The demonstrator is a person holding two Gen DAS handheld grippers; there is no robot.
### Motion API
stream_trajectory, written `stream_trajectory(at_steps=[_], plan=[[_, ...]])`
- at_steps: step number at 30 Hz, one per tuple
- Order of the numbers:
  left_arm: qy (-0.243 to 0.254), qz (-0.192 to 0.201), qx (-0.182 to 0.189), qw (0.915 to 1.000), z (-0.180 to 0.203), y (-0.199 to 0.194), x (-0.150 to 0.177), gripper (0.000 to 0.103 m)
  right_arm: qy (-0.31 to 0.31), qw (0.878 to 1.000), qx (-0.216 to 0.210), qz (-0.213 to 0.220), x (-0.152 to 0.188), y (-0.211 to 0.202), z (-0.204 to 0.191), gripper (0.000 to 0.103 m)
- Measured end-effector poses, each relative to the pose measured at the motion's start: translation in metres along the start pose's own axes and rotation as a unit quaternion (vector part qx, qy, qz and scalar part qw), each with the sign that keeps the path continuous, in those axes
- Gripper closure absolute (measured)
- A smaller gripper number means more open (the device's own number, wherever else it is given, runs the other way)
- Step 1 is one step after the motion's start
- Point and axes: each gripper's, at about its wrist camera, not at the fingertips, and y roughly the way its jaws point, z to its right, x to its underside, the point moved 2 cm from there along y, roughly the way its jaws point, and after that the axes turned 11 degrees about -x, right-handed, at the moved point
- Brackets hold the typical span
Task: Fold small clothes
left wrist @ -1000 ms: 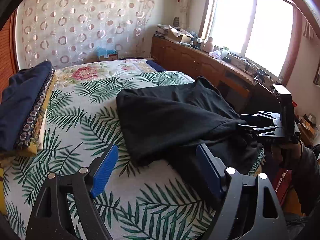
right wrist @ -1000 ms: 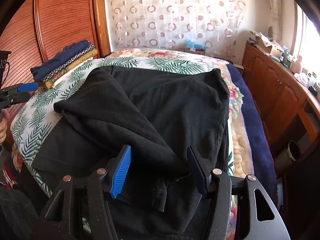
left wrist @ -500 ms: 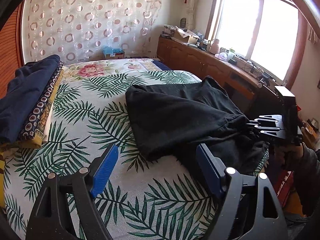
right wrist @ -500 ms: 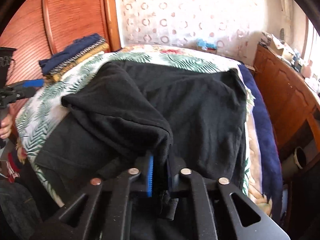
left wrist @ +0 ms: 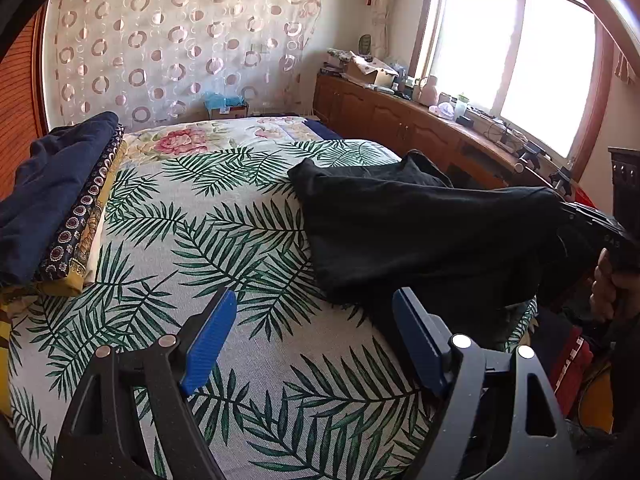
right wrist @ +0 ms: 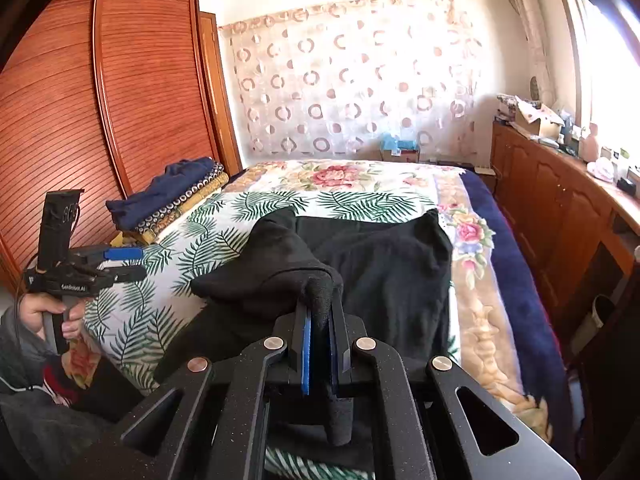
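Observation:
A black garment (left wrist: pixel 420 232) lies on the right half of the leaf-print bed cover (left wrist: pixel 240 240), its near part lifted off the bed. My right gripper (right wrist: pixel 318 312) is shut on a bunched fold of the black garment (right wrist: pixel 384 264) and holds it above the cover. From the left wrist view, the right gripper (left wrist: pixel 566 210) is at the far right with cloth stretched up to it. My left gripper (left wrist: pixel 312 300) hovers open over bare cover, left of the garment's near edge, with nothing between its blue pads. In the right wrist view, the left gripper (right wrist: pixel 136 263) is off the bed's left side.
A stack of folded clothes (left wrist: pixel 52 208) sits at the bed's left edge beside a wooden wardrobe (right wrist: pixel 100 100). A long wooden cabinet (left wrist: pixel 400 120) with clutter runs under the window on the right. A hand (right wrist: pixel 40 312) grips the left tool's handle.
My right gripper closed on a fold of the black garment and rose, lifting it and drawing the cloth toward the bed's right edge. The left gripper stayed open and hardly moved.

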Motion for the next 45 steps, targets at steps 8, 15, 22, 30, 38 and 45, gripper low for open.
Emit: stream_trajectory(at_steps=[8,15,22,30,38,45], plan=[[0.007,0.007,-0.007,0.9999,0.004,-0.004,-0.001,0.022,0.019,0.996,0.035,-0.086,0.029,0.029,0.022,0.097],[0.009,0.015,-0.018,0.9997,0.004,-0.007,-0.004,0.022,0.029,0.994,0.056,-0.088,0.022,0.029,0.024,0.079],[0.006,0.02,-0.023,0.9995,0.002,-0.008,-0.003,0.022,0.014,0.995,0.064,-0.072,0.012,0.02,0.015,0.053],[-0.002,0.026,-0.036,0.999,-0.004,-0.012,-0.005,0.022,-0.043,0.997,0.008,-0.064,-0.012,0.054,-0.034,0.048],[-0.011,0.033,-0.047,0.9983,-0.015,-0.017,-0.002,0.022,-0.082,0.988,-0.07,-0.109,-0.021,0.134,-0.083,0.047],[-0.02,0.03,-0.05,0.9981,-0.023,-0.015,0.001,0.022,-0.09,0.978,-0.103,-0.16,-0.019,0.193,-0.098,0.047]])
